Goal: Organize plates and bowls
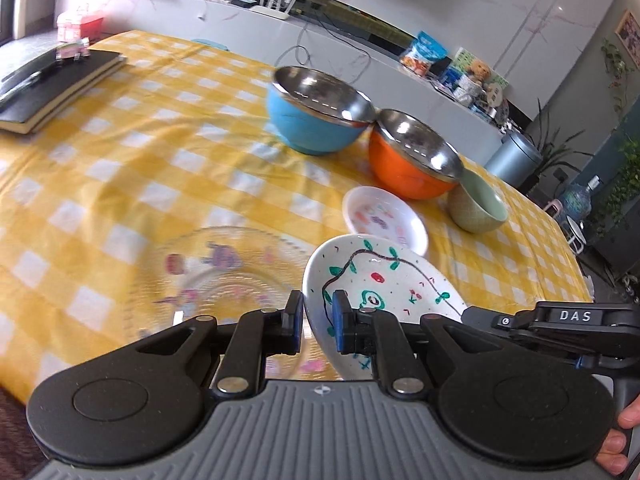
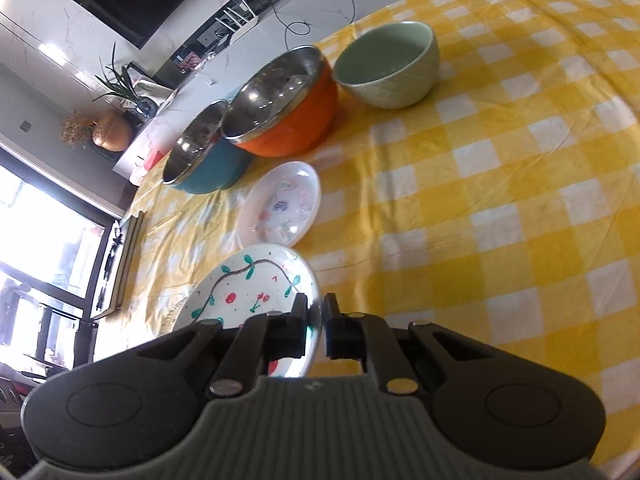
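My left gripper is shut on the left rim of the white vine-painted plate, which is tilted above the table. My right gripper is shut on the same plate's opposite rim. A clear glass plate with pastel prints lies on the cloth just left of it. Beyond are a small white printed saucer, also in the right wrist view, a blue steel bowl, an orange steel bowl and a green ceramic bowl.
The table has a yellow checked cloth. A black notebook with a pen lies at the far left. The table's right edge drops off near a stool and plants. A cluttered white counter runs behind.
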{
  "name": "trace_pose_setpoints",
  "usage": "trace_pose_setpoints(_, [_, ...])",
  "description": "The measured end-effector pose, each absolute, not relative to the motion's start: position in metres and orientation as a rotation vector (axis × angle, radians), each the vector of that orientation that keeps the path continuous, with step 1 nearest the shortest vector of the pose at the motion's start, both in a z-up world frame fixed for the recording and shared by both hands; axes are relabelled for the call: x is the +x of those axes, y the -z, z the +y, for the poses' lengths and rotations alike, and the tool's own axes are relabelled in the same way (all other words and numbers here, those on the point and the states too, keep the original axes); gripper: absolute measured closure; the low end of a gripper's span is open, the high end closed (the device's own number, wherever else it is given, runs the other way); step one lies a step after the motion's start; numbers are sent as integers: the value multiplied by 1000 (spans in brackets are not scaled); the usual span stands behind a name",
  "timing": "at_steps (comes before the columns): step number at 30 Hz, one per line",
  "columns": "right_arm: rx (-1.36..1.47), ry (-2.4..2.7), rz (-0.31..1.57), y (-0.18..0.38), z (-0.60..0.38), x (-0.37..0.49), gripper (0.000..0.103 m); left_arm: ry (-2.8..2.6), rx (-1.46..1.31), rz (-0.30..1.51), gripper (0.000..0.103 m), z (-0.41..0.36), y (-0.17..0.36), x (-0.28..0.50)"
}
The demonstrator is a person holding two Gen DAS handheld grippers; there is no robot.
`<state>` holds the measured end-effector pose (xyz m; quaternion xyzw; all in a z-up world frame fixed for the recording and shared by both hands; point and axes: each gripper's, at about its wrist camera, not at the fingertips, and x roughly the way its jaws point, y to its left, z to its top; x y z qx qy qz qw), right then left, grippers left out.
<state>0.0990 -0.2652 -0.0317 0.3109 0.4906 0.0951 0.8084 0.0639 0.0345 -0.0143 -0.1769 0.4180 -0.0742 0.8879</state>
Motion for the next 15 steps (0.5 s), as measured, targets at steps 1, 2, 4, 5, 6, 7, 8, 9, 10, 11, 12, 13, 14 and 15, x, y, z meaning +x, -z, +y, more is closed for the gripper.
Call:
trace_pose_setpoints(1, [667,-218,1044,31,-258,99,97,139,-374,868,87,42,15,62])
trace_pose_setpoints(2, [668,-231,1040,30,-252,99,97,128,-380,867,87,48,15,61])
trace_pose_setpoints(4, [674,-257,1031,30,-239,98,97,105,-392,861,87,62,14,58])
trace_pose_setpoints(5, [680,-270,1028,31,-232,98,97,94,-396,859,87,69,14,56])
trace_pose_setpoints(6, [686,-281,1027,31,-226,98,97,86,-399,858,87,74,14,56])
trace_pose_setpoints(7, [690,-292,1025,32,-222,97,97,77,-403,858,87,80,15,54])
trace_pose_setpoints(8, [692,-301,1025,33,-217,97,97,69,-407,859,87,84,16,53])
trace_pose_setpoints(9, [689,-311,1024,34,-212,97,97,62,-410,859,87,88,17,52])
trace_pose_setpoints(10, [682,-319,1025,35,-207,97,97,56,-411,860,87,90,18,51])
trace_pose_setpoints(11, [673,-323,1028,36,-203,98,97,48,-410,862,87,92,20,51])
trace_pose_setpoints(12, [664,-325,1029,38,-199,98,97,41,-407,863,87,94,21,51])
trace_pose_setpoints(13, [656,-328,1029,38,-196,98,97,37,-403,861,87,95,22,51])
trace_pose_setpoints(14, [647,-330,1029,39,-194,98,97,33,-401,860,87,96,23,51])
trace_pose_setpoints(15, [638,-331,1029,39,-191,99,97,31,-398,858,87,97,23,50])
